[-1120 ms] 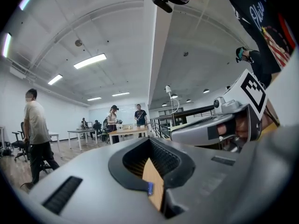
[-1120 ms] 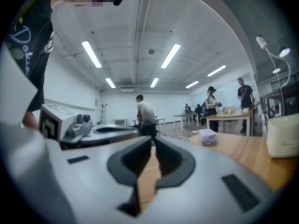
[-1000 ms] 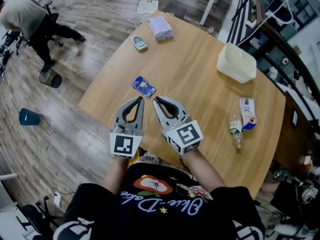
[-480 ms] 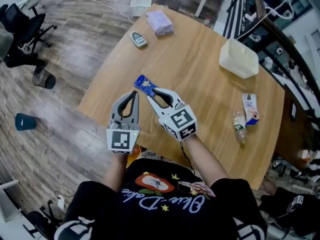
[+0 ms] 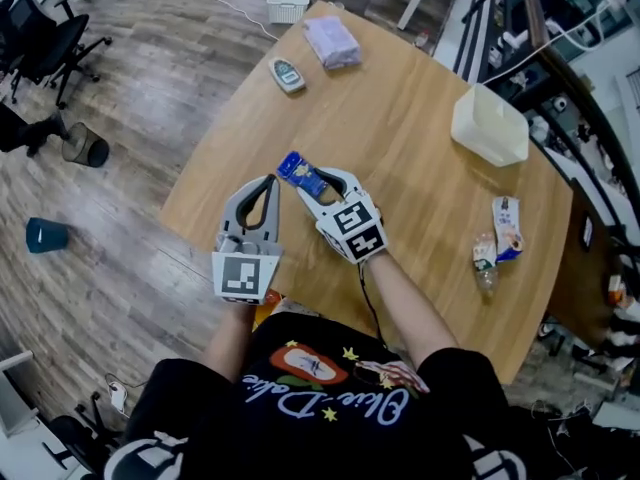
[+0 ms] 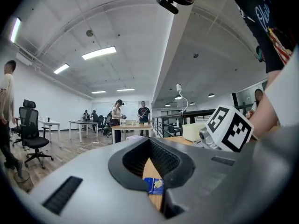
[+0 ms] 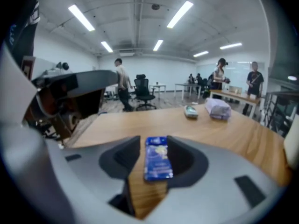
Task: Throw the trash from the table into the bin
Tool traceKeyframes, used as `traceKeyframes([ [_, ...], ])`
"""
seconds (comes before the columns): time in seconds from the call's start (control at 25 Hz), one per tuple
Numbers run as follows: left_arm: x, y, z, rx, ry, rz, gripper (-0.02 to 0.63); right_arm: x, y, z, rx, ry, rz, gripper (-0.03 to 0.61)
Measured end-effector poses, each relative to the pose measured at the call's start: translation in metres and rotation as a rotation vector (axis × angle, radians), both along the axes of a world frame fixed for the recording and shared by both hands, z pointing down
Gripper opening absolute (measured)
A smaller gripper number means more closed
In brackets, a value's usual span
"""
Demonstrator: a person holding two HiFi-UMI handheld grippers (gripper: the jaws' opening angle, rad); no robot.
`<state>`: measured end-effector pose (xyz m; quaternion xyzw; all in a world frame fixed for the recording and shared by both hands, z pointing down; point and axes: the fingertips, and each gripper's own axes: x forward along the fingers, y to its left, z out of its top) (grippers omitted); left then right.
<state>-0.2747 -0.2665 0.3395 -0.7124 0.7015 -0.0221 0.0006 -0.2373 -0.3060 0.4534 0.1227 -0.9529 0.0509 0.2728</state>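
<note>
A blue snack wrapper [image 5: 298, 171] lies flat on the round wooden table [image 5: 410, 183] near its front-left edge. My right gripper [image 5: 313, 177] is lowered over it, tilted down. Its jaws have just been opening and stand on either side of the wrapper [image 7: 156, 157] without pressing on it. My left gripper [image 5: 265, 181] hovers level just left of the right one, jaw tips together and nothing held. Through its jaw loop the wrapper [image 6: 154, 185] shows on the table. A dark bin [image 5: 84, 146] stands on the floor far left.
Other litter on the table: a purple packet [image 5: 333, 41] and a small green-white item [image 5: 287, 74] at the far side, a carton [image 5: 507, 228] and a plastic bottle [image 5: 485, 263] at the right. A white container [image 5: 489, 125] sits far right. Office chairs and people stand beyond.
My right gripper went forward and down onto the blue wrapper, and its jaws went from shut to apart around it. The left gripper shifted slightly and stayed shut.
</note>
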Motion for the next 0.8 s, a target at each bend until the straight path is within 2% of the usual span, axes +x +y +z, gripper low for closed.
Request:
traceKeyframes([
  [0.2,-0.01,-0.005,-0.004,0.002,0.008,-0.006,0.011,-0.006,-0.01,0.02,-0.011,0.06,0.009,0.215],
  [0.36,-0.019,-0.007,-0.002,-0.004,0.028,-0.026,0.011,-0.013,-0.012,0.033,-0.027,0.104,-0.032,0.272],
  [0.52,-0.025,-0.012,-0.002,0.001,0.031,-0.028,0.011,-0.013,-0.01,0.049,-0.04,0.18,-0.074,0.29],
  [0.8,-0.025,-0.017,0.0,0.008,0.044,-0.022,0.011,-0.012,-0.012,0.065,-0.086,0.219,-0.084,0.322],
])
